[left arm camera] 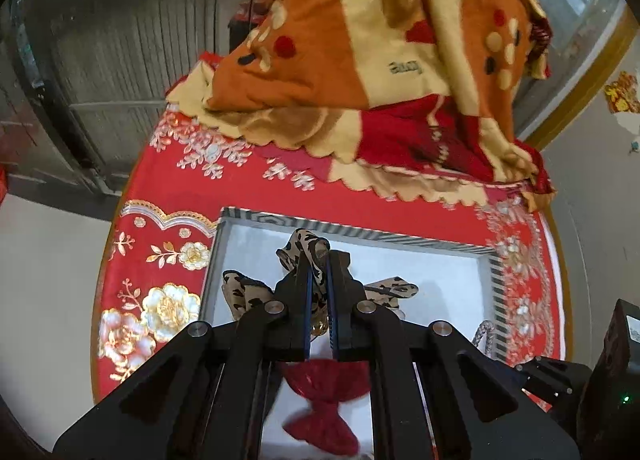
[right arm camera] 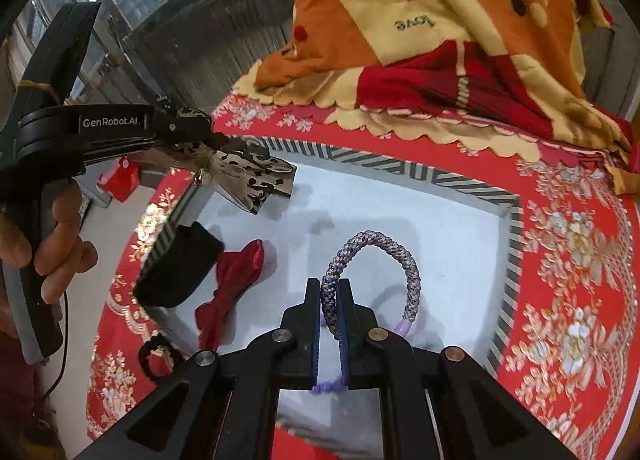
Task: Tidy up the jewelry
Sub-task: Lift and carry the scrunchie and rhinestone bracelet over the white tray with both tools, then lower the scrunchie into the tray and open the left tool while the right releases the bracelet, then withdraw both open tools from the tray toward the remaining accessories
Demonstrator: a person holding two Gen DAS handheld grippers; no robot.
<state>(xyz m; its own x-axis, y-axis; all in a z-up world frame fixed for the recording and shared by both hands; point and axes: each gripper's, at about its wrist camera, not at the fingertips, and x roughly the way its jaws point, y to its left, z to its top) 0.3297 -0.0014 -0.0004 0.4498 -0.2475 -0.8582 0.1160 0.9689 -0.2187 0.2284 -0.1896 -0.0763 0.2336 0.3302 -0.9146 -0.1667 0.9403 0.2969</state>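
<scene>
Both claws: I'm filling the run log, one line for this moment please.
left claw: shut on leopard-print bow | right claw: shut on braided bracelet | both above striped-rim tray

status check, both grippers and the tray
Left gripper shut on leopard-print fabric bow. Right gripper shut on grey-purple braided bracelet. Both over striped-rim white tray; nothing blocking.

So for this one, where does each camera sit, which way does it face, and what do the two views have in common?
Left wrist: on the left gripper, facing steeply down into the striped tray; its own fingers pinch a leopard-print bow.
Right wrist: on the right gripper, facing down into the same tray; its fingers pinch a braided bracelet; the person's hand holding the left gripper shows at left.
Shared: tray, leopard-print bow, red bow, red floral cloth, folded blanket.
</scene>
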